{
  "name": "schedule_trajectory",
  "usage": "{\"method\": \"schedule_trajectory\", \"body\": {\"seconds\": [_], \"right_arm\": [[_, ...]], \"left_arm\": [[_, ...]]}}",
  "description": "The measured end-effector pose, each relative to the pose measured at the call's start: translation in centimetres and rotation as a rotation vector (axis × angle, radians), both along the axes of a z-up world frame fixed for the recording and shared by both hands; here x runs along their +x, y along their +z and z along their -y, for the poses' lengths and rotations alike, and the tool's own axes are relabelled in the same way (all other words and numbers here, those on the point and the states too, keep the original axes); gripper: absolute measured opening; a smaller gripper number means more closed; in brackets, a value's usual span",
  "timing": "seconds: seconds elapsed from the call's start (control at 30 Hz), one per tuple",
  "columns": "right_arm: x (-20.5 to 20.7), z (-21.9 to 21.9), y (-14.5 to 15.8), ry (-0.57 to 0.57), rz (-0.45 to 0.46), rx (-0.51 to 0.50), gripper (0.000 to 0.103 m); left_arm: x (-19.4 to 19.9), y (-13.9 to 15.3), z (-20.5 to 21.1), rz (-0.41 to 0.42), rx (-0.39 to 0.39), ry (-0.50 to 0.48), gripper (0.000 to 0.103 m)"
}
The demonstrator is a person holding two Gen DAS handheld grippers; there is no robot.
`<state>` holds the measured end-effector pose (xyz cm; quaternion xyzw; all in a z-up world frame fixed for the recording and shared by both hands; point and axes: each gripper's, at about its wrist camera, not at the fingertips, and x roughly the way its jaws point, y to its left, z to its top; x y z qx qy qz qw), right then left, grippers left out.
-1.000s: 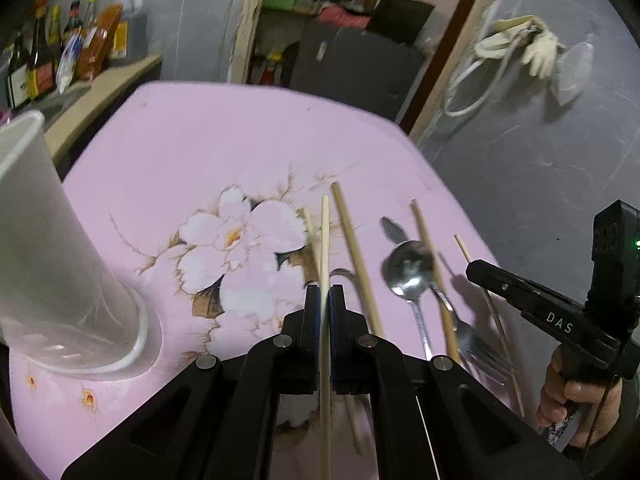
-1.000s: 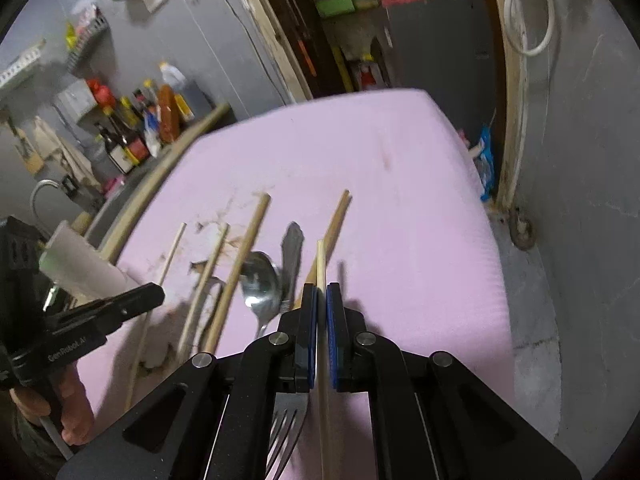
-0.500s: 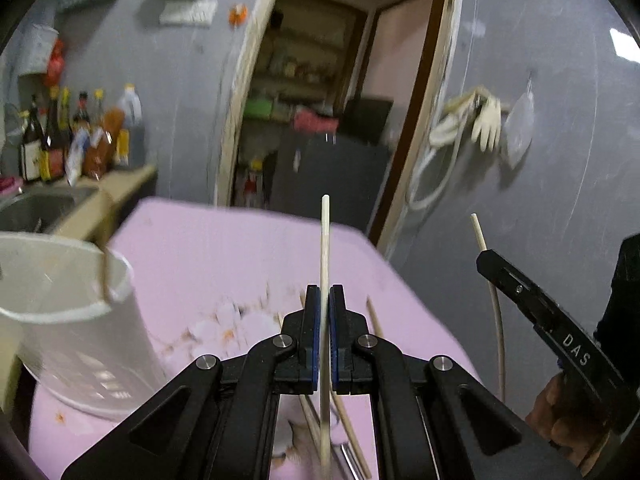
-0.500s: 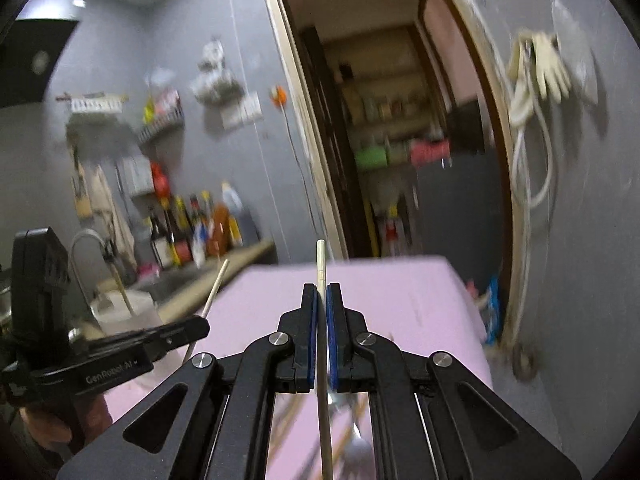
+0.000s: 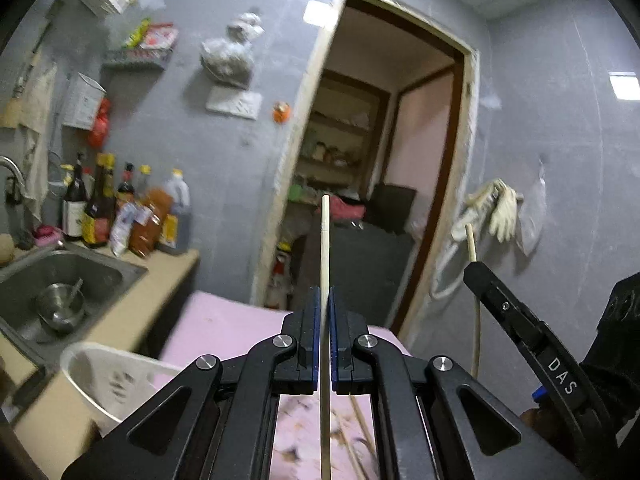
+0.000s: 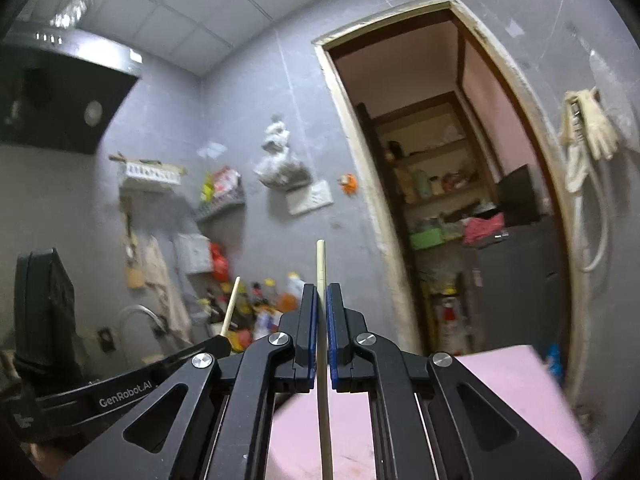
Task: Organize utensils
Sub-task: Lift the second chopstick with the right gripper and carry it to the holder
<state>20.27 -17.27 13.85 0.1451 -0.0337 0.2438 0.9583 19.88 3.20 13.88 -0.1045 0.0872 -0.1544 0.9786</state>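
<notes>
Both grippers had been raised and tipped up since the earlier frames, so that the pink table, looked down on a second before, was left only at the bottom of each view and the wall and doorway filled the rest. The left gripper [image 5: 325, 312] was clamped narrowly on a wooden chopstick [image 5: 325, 248], which ran up between the blue pads and stood clear above them. The right gripper [image 6: 319, 308] was closed in the same way on a second chopstick [image 6: 321, 264]. Each stick could also be made out in the other camera, poking past the opposite gripper's tip.

The step in hand was judged to be the carrying of two picked-up chopsticks from the pink table [image 5: 224, 328] toward the white utensil holder [image 5: 108, 376], which stood at the lower left of the left wrist view, near the counter with the sink [image 5: 60, 280]. More chopsticks were dimly seen lying on the table below the left gripper; the view there was too blurred for anything else to be told.

For the next move, each stick would need to be brought over the holder's open mouth, turned end-down, and lowered inside before the jaws were released. The left stick, being nearer the holder, was judged the likelier to go first, with the right gripper kept well apart to avoid a clash.
</notes>
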Motion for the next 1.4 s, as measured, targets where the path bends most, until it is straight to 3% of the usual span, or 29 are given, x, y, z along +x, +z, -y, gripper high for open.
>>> {"method": "schedule_trajectory", "body": {"seconds": [0.23, 0.43, 0.6, 1.03, 1.4], "right_arm": [[2.7, -4.3, 1.4, 0.106, 0.006, 0.105, 0.003], [3.4, -7.3, 1.2, 0.129, 0.038, 0.158, 0.003], [3.3, -9.4, 0.8, 0.08, 0.093, 0.169, 0.003], [2.8, -11.9, -1.5, -0.082, 0.199, 0.089, 0.003], [2.9, -12.5, -2.8, -0.153, 0.199, 0.066, 0.003]], "left_arm": [[1.1, 2.2, -7.3, 0.05, -0.067, 0.141, 0.002], [2.6, 1.5, -12.2, 0.068, -0.108, 0.235, 0.002], [3.4, -0.2, -15.0, 0.088, -0.152, 0.276, 0.002], [3.4, -3.1, -16.3, 0.158, -0.201, 0.37, 0.002], [3.4, -4.9, -15.0, 0.145, -0.181, 0.401, 0.002]]}}
